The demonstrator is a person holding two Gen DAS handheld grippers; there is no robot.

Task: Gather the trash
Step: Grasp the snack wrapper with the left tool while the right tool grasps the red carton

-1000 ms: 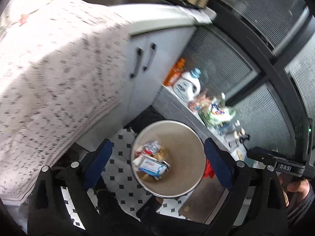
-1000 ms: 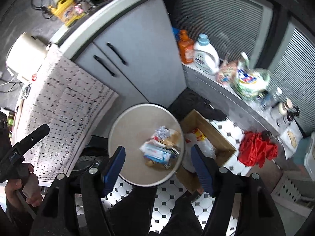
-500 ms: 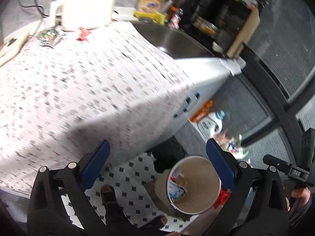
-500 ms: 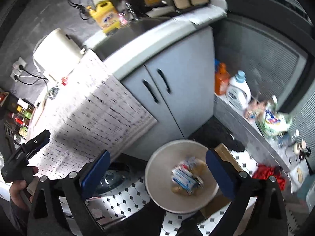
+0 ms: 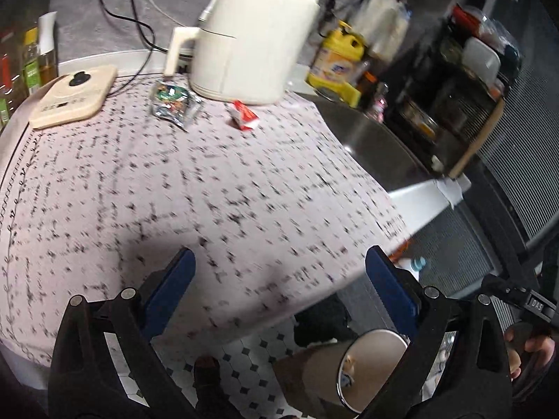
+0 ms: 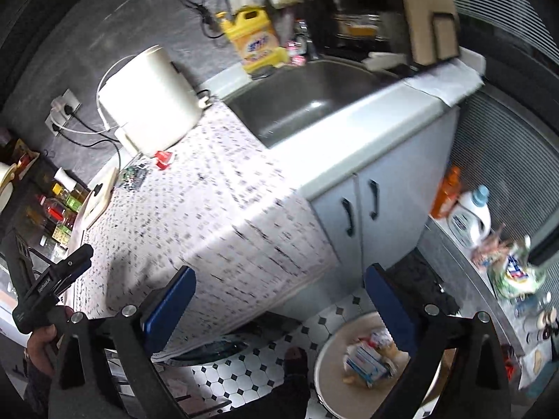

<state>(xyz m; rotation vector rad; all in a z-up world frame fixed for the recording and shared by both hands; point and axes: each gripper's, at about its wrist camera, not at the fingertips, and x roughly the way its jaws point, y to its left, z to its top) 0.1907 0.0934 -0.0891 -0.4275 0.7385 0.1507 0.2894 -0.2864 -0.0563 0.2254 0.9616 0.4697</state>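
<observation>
Red wrapper [image 5: 244, 115] and foil packet [image 5: 174, 103] lie far back on the counter [image 5: 216, 188] beside the white appliance [image 5: 251, 35]; left tongs [image 5: 279, 279] and right tongs [image 6: 279, 296] both gape empty. Risk: overreaching knocks the appliance, or thin wrappers slip before reaching the bin [image 6: 328, 356].

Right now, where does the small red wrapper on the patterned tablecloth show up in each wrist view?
Left wrist: the red wrapper lies upper centre, on the tablecloth just below the white appliance's right side.
Right wrist: the wrapper sits left of centre, at the foot of the same appliance.
Shared landmark: the yellow detergent jug, behind the counter in both.
</observation>
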